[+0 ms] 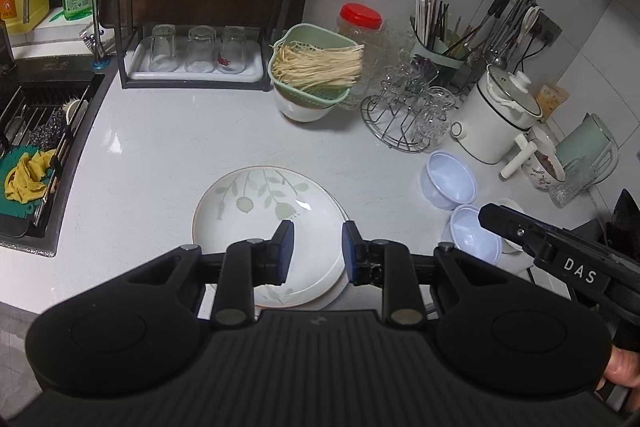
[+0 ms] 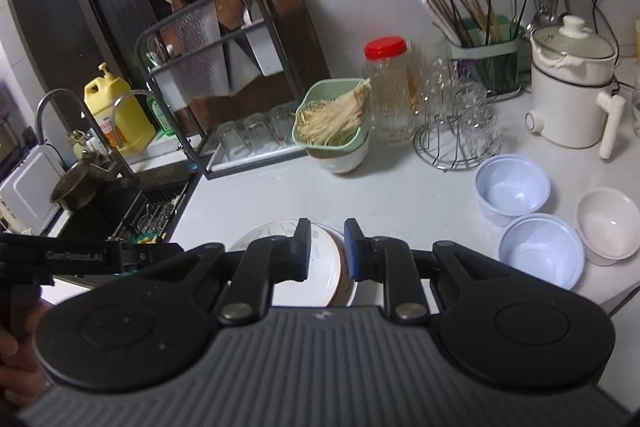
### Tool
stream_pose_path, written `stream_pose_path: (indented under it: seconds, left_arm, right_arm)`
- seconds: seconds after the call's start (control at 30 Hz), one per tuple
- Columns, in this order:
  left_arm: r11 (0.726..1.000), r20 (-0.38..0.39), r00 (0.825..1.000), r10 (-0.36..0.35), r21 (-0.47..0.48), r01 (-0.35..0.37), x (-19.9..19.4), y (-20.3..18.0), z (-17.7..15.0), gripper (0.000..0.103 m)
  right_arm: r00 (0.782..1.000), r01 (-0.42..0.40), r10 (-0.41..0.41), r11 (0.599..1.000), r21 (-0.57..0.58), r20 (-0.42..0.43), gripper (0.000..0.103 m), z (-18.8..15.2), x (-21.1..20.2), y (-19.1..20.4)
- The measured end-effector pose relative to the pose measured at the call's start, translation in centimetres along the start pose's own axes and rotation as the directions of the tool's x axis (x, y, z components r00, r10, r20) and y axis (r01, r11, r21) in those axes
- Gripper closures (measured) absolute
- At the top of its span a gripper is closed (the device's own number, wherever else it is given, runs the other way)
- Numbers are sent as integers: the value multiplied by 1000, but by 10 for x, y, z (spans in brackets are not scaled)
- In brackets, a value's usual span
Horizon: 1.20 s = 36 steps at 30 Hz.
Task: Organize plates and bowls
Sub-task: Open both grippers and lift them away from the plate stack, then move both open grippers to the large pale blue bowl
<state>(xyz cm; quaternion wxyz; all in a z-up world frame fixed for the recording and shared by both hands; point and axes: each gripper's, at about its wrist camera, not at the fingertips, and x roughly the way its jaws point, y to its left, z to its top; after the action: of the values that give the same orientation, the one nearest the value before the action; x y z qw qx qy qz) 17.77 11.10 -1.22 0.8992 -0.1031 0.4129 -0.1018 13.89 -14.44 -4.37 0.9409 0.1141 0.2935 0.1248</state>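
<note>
Left wrist view: my left gripper (image 1: 317,251) hangs over the leaf-patterned plate (image 1: 256,215); its jaws stand spread with a clear gap and nothing between them.
Right wrist view: my right gripper (image 2: 327,249) sits above the right edge of the plates; jaws are parted, gap narrow, and I cannot tell whether they touch the rim.
Plates: the leaf-patterned plate lies on a second plate (image 1: 340,279) whose rim shows beneath its right side; both rest on the white tabletop (image 1: 160,155).
Plates from the right: the stack (image 2: 320,267) shows a brown-edged rim between my fingers.
Blue bowls: two pale blue bowls (image 2: 512,187) (image 2: 540,251) stand just beside each other on the tabletop, right of the plates.
White bowl: a small white bowl (image 2: 608,223) stands just beside the nearer blue bowl.
Background: a green basket of noodles (image 1: 316,63) rests on a white bowl, near a wire rack of glassware (image 1: 404,119).
Left side: the sink (image 1: 36,147) lies well apart from the plates.
</note>
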Motion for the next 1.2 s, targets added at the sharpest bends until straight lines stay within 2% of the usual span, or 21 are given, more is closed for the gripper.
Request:
stream_pose_path:
  seconds: [0.2, 0.37, 0.5, 0.57, 0.63, 0.67, 0.7, 0.73, 0.77, 0.8, 0.83, 0.87, 0.93, 1.07, 1.2]
  left_arm:
    - [1000, 24, 1000, -10, 29, 10, -8, -9, -4, 72]
    - [997, 1, 999, -49, 55, 48, 6, -4, 1, 65]
    - [993, -9, 997, -78, 86, 78, 18, -5, 8, 53]
    - [990, -8, 995, -96, 99, 96, 23, -5, 13, 40]
    - [989, -6, 995, -96, 117, 96, 28, -5, 16, 35]
    - [987, -3, 995, -97, 125, 97, 30, -5, 18, 35]
    - [986, -2, 995, -105, 131, 104, 31, -4, 19, 35]
    - [984, -3, 994, -112, 136, 111, 33, -3, 20, 34]
    - [983, -5, 993, -117, 142, 117, 35, -3, 21, 33]
    - [981, -8, 992, -123, 150, 122, 36, -3, 21, 32]
    - [979, -9, 992, -126, 159, 126, 38, -3, 21, 27]
    - [978, -8, 992, -124, 166, 123, 39, -3, 22, 20]
    - [980, 6, 995, -103, 173, 100, 41, -2, 23, 11]
    - [978, 0, 995, -98, 182, 97, 47, 0, 23, 8]
    - [975, -22, 994, -110, 191, 112, 54, -2, 18, 7]
  right_arm:
    - [999, 23, -23, 1000, 0, 31, 81, -4, -17, 3]
    - [996, 74, -74, 997, 9, 40, 81, -11, -17, 6]
    - [994, 104, -105, 994, 43, 37, 81, -14, -16, 3]
    - [991, 127, -129, 991, 52, 35, 81, -12, -13, 2]
    - [987, 152, -154, 986, 64, 41, 81, -10, -12, 0]
    - [985, 166, -169, 984, 65, 42, 78, -10, -11, 0]
    - [982, 182, -185, 981, 67, 45, 63, -10, -11, -1]
    - [978, 197, -201, 978, 73, 51, 53, -10, -11, -1]
    - [975, 209, -214, 974, 84, 56, 37, -12, -11, -3]
    - [974, 211, -217, 973, 91, 63, 26, -13, -12, -3]
    - [974, 209, -216, 973, 96, 71, 22, -13, -13, -4]
    - [971, 216, -224, 971, 102, 79, 18, -14, -14, -5]
    - [959, 263, -274, 957, 122, 77, 18, -16, -13, -6]
    - [951, 283, -300, 942, 180, 73, 18, -21, -14, -11]
    - [943, 309, -324, 936, 167, 71, 18, -28, -14, -8]
